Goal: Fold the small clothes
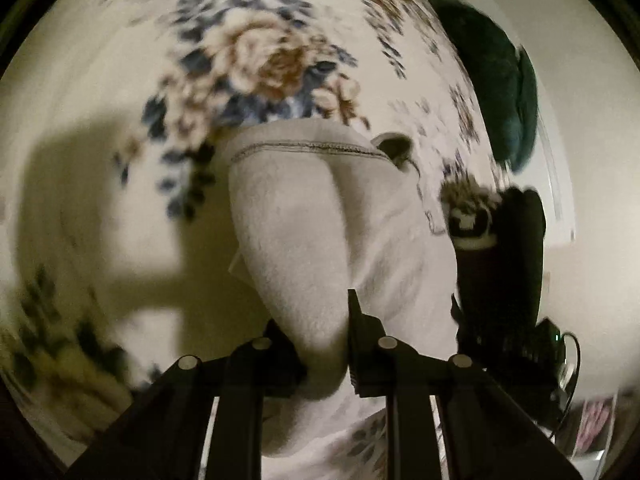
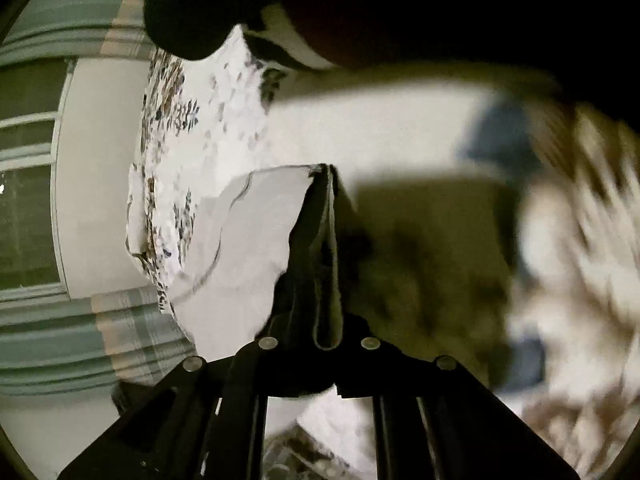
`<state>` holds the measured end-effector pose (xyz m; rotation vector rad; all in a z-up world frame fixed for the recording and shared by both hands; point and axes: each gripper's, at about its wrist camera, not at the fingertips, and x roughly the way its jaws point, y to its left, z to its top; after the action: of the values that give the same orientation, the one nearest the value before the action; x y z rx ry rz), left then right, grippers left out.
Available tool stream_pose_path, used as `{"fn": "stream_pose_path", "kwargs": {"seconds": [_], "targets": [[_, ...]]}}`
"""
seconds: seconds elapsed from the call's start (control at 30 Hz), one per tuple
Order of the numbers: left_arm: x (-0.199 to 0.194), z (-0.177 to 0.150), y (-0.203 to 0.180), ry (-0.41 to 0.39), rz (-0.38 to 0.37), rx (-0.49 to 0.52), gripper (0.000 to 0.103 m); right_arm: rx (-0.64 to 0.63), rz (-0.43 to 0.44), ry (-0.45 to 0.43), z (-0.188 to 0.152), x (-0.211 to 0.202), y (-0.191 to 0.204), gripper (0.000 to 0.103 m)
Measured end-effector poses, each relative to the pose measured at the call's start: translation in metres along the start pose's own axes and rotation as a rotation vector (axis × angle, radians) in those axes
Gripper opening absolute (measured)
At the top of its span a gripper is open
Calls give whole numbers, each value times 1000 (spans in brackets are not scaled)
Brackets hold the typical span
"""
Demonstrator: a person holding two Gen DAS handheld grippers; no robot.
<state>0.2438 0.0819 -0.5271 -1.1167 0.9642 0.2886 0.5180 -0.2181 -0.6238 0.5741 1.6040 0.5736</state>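
Note:
A small pale grey garment [image 1: 296, 216] with a dark stitched hem lies over a floral bedspread [image 1: 256, 56]. My left gripper [image 1: 324, 344] is shut on a bunched fold of it and holds it lifted. In the right wrist view the same garment [image 2: 248, 248] hangs to the left. My right gripper [image 2: 326, 184] is shut on its folded edge, which runs down between the fingers. The right gripper also shows in the left wrist view [image 1: 496, 264] as a dark shape at the garment's right side.
A dark green cushion [image 1: 504, 80] lies at the far right of the bed. A window [image 2: 28, 200] and striped curtains [image 2: 60, 344] are at the left of the right wrist view. A dark shape [image 2: 400, 0] fills the top of that view.

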Motion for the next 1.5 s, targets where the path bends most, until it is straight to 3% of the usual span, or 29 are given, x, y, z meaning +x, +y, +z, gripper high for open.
{"fn": "stream_pose_path", "kwargs": {"seconds": [0.13, 0.23, 0.3, 0.33, 0.37, 0.43, 0.6, 0.67, 0.73, 0.9, 0.93, 0.97, 1.03, 1.07, 1.23, 1.5], "targets": [[6, 21, 2, 116, -5, 132, 16, 88, 11, -14, -60, -15, -22, 10], [13, 32, 23, 184, -4, 109, 30, 121, 13, 46, -91, -11, -37, 11], [4, 32, 40, 166, -23, 47, 47, 131, 11, 61, -94, -15, -48, 16], [-2, 29, 49, 145, -47, 1, 60, 121, -4, 49, -92, -20, -51, 38], [-7, 24, 57, 125, -89, -54, 61, 105, -13, 28, -87, -27, -53, 63], [-9, 12, 68, 114, -141, -133, 62, 85, 39, 4, -70, -35, -56, 75], [10, -20, 81, 101, -194, -274, 62, 76, 109, 81, -28, -9, -54, 75], [18, -22, 79, 82, -195, -298, 62, 112, 121, 167, -20, 17, -56, 75], [23, -21, 79, 75, -197, -320, 65, 124, 138, 197, -21, 30, -58, 75], [24, -17, 77, 93, -181, -282, 66, 121, 182, 134, -26, 35, -49, 73], [23, -17, 75, 88, -176, -271, 65, 110, 179, 116, -27, 34, -48, 58], [21, -18, 72, 77, -164, -255, 65, 92, 172, 98, -29, 34, -45, 31], [16, -17, 63, 42, -118, -203, 38, 75, 138, 84, -31, 35, -40, 20], [14, -15, 58, 30, -111, -181, 19, 64, 121, 62, -34, 32, -37, 15], [-12, -12, 20, -10, -90, -50, 17, 30, 85, 11, -46, 14, -16, 13], [-47, 19, -34, 20, -149, 22, 15, 45, 132, -95, -59, -55, 20, 12]]}}
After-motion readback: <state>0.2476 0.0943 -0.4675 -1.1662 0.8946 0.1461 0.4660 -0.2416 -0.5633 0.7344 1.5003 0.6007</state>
